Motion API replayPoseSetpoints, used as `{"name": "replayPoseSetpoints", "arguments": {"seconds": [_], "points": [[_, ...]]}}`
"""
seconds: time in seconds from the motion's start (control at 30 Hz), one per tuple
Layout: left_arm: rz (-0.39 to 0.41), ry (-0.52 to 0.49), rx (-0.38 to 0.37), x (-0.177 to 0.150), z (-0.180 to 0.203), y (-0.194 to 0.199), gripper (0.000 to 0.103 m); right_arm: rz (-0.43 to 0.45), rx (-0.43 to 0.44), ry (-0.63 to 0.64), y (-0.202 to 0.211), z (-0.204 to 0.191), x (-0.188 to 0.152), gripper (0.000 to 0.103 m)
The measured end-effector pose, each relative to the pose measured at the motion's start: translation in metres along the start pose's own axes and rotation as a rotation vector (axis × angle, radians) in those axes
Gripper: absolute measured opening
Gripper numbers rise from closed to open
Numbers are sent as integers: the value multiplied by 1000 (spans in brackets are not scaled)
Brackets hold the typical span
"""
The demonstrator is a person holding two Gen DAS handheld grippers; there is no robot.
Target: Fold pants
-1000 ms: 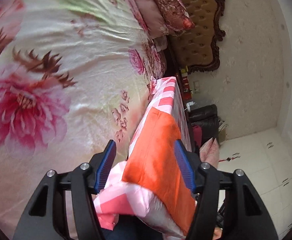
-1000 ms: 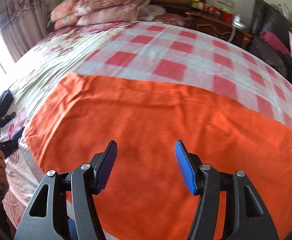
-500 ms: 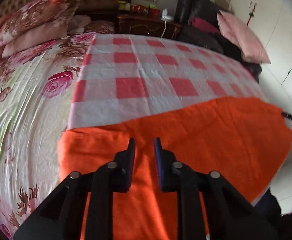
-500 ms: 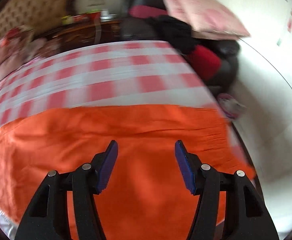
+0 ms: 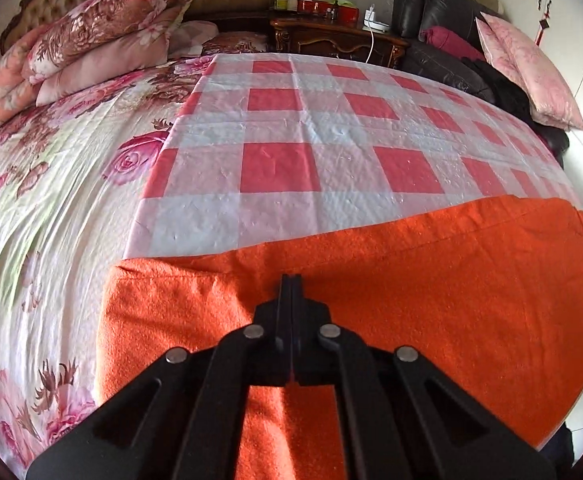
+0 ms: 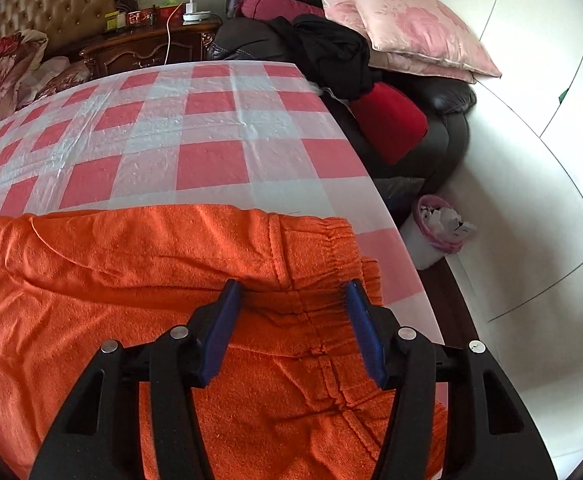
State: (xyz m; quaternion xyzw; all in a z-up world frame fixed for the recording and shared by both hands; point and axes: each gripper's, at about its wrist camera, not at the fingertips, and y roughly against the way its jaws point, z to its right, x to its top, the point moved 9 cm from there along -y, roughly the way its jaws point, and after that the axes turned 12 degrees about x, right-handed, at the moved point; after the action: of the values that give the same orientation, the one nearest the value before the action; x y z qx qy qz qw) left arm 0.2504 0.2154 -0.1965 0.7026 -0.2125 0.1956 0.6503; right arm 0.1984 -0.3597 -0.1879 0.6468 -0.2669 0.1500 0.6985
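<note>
1. The orange pants (image 5: 431, 292) lie flat across the near edge of the bed, on the red-and-white checked sheet (image 5: 315, 160). They fill the lower half of both views.

2. My left gripper (image 5: 291, 280) is clenched all the way, the two fingers pressed together with no gap. The tips sit low over the fabric, lower centre of the left view, but I honestly can't tell if any cloth is pinched between them.

3. My right gripper (image 6: 291, 312) is spread wide and holding nothing. The blue pads (image 6: 219, 328) hover right over the gathered elastic waistband (image 6: 323, 248), lower centre of the right view.

4. What the next move turns on: the long axis of the pants runs side to side across both frames, waistband at the right end near the bed edge, leg end off to the left. So my right hand is the nearer one for the waist, my left for the legs.

5. My guess is I'll need the right fingers to close on the waistband before any fold happens.
</note>
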Motion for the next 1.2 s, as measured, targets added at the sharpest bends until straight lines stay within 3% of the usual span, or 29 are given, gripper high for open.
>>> {"name": "replayPoseSetpoints", "arguments": {"seconds": [0.1,0.13,0.17,0.2,0.23,0.3,0.33,0.43,0.53,0.63,0.7,0.77,0.9,0.97,1.0,1.07,1.2], "points": [[5,28,-23,-2,-4,11,5,2,0,-3,3,0,-4,55],[40,89,-54,0,-15,24,15,3,1,-4,5,0,-4,54],[71,173,-86,-1,-32,37,29,11,4,-10,9,0,-4,54],[101,280,-93,-4,-57,49,36,32,15,-18,18,-1,-3,54],[135,410,-79,-15,-91,61,52,49,26,-21,25,-2,-1,54],[141,629,-101,-49,-150,72,56,96,68,22,49,-22,4,55],[102,733,-145,-75,-175,68,57,105,85,43,57,-33,5,57],[7,920,-223,-146,-219,53,57,71,264,120,69,-109,-3,57],[-15,1100,-490,-193,-222,41,64,21,422,236,77,-207,-20,57],[-12,1231,-677,-217,-217,26,63,-55,605,316,83,-316,-46,57],[-16,1263,-780,-219,-208,18,63,-91,667,378,90,-370,-63,57],[-37,1257,-848,-215,-194,11,63,-116,666,462,95,-414,-79,56],[-50,1232,-962,-197,-169,5,61,-134,628,510,98,-464,-92,56],[-53,1218,-1001,-187,-160,2,51,-134,597,509,94,-475,-92,56],[-49,1210,-1005,-183,-159,3,46,-142,585,502,91,-479,-93,56],[-25,1206,-965,-179,-163,3,27,-154,573,497,84,-478,-95,56],[46,1170,-932,-172,-178,21,13,-179,494,502,72,-471,-104,56]]}}
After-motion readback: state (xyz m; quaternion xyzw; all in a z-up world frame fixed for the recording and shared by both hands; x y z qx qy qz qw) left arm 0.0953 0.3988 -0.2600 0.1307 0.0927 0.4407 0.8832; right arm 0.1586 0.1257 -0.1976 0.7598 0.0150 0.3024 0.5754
